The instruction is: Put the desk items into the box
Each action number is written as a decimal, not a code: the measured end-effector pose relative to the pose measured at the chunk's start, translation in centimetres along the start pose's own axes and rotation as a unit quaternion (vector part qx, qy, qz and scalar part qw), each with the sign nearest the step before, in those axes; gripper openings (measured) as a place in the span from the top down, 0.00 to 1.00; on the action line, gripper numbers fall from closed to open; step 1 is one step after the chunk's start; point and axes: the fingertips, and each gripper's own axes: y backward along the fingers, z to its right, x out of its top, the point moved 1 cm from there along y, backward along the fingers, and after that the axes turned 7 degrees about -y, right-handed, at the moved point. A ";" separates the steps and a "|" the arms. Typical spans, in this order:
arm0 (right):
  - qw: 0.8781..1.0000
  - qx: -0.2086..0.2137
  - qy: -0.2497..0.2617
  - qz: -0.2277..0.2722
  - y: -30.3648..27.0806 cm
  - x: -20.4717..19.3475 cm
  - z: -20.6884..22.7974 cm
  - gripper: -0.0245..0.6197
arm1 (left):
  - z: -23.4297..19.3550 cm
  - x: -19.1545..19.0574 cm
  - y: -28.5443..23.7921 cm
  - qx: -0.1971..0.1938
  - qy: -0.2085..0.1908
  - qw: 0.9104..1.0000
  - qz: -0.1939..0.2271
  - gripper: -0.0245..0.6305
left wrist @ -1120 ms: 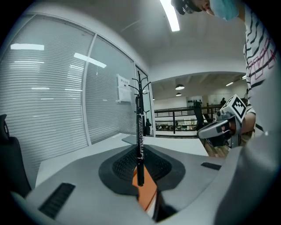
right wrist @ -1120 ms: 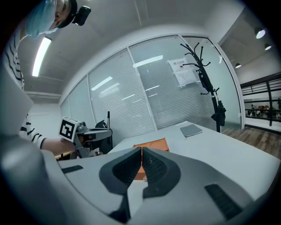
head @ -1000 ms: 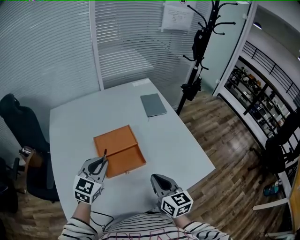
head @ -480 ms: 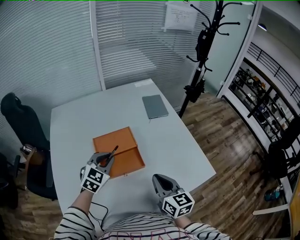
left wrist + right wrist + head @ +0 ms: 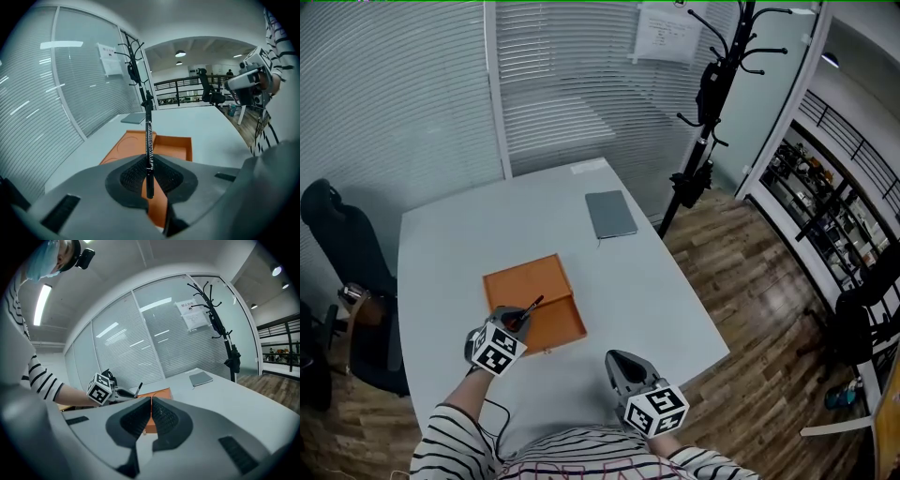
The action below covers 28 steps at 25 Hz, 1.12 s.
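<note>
wall notice (image 5: 667,31) print too small; box (image 5: 534,291) near corner behind left tool (image 5: 512,319).

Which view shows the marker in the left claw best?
Left gripper view: the marker stands close-up, clamped in the left claw. Head view shows a small dark stick; right gripper view, only its tip.

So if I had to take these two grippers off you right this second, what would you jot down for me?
Left gripper: shut on the black marker, at the near edge of the orange box.
Right gripper: shut, nothing between its jaws, held close to the person at the near side of the white table.
The box lies open on the table; nothing shows inside it.
The grey notebook lies at the table's far side.
Done: marker picked up.
Left: put the marker in the box, then probably the notebook.
</note>
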 end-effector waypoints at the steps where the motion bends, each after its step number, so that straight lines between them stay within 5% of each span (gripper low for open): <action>1: 1.000 0.000 0.000 -0.001 -0.1 0.0 0.1 0.92 | 0.1 -0.3 -0.5 -0.005 0.003 1.000 -0.008 0.88; 14: 1.000 -0.006 -0.004 -0.009 -0.7 0.5 2.1 0.92 | 2.3 -3.8 -5.8 -0.063 0.011 0.992 -0.111 0.88; 28: 1.000 0.011 -0.002 -0.022 -1.9 0.5 3.2 0.92 | 2.7 -6.3 -8.0 -0.076 0.011 0.982 -0.175 0.88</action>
